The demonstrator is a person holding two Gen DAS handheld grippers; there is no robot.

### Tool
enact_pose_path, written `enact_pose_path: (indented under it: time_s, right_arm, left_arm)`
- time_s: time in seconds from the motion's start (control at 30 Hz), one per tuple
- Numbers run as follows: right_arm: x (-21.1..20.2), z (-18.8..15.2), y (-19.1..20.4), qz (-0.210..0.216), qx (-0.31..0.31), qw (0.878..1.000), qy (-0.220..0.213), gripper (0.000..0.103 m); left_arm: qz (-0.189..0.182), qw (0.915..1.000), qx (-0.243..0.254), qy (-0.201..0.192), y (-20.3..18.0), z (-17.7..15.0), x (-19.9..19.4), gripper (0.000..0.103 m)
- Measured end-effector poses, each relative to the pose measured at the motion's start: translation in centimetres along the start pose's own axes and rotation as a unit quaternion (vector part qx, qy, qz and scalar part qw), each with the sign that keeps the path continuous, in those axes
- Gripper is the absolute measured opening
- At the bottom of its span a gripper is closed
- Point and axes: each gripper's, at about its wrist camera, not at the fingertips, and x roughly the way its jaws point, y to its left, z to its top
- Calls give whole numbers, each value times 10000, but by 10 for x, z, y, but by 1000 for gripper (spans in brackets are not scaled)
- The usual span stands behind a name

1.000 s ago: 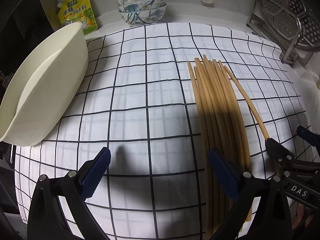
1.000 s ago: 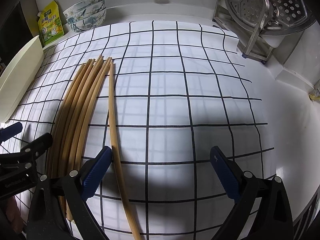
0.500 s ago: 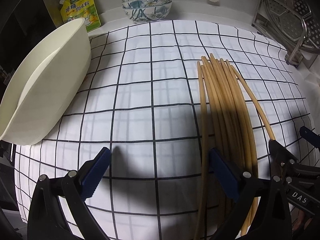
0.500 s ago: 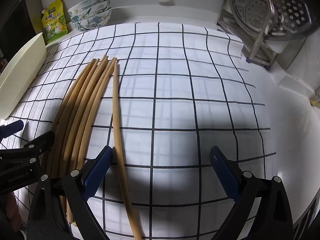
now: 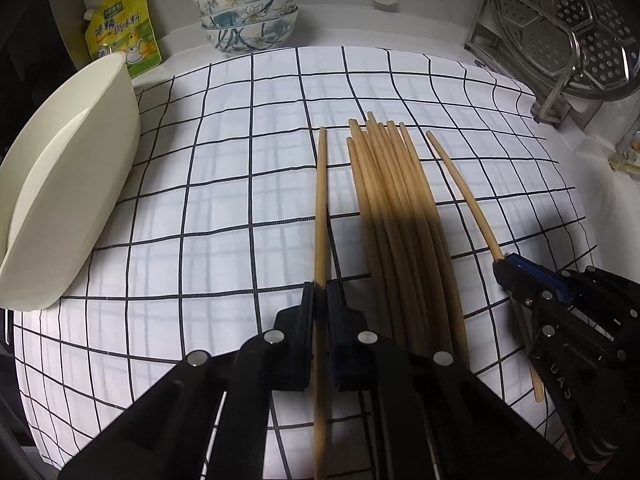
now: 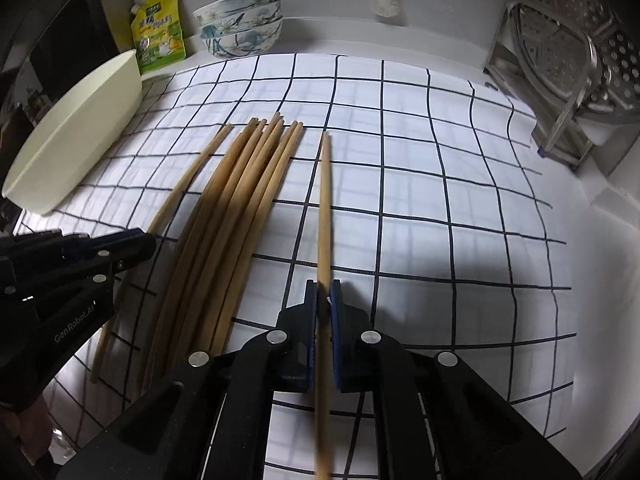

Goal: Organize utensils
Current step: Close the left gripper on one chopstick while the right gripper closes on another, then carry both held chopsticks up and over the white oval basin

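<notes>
Both pairs of jaws have snapped shut since a second ago. The left gripper (image 5: 320,292) now pinches one long pale wooden chopstick (image 5: 320,208) pulled left of the bundle of remaining wooden chopsticks (image 5: 394,208); the right gripper (image 6: 324,292) clamps another chopstick (image 6: 325,208) on the bundle's right. Sorting looks barely begun: most sticks lie on the black-and-white checked cloth (image 5: 220,200), beside the cream oval plastic basin (image 5: 68,184).
</notes>
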Motion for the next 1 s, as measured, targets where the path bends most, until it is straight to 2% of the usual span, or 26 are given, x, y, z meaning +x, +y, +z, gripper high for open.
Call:
enact_pose_path:
  time_s: [0.2, 0.4, 0.73, 1.0]
  right_arm:
    - [-9, 5, -6, 120, 372, 9992, 32, 6]
    - [-32, 19, 8, 221, 579, 9980, -120, 6]
    - [-70, 68, 63, 432, 520, 9956, -655, 6]
    - [-74, 108, 126, 654, 233, 9936, -894, 6]
  left_arm:
    - [-169, 9998, -98, 46, 14, 6, -9, 7]
    - [-170, 9998, -5, -71, 33, 15, -37, 7]
    - [-458, 9970, 165, -600, 83, 42, -98, 7]
    - [-330, 9943, 9, -1015, 147, 61, -128, 7]
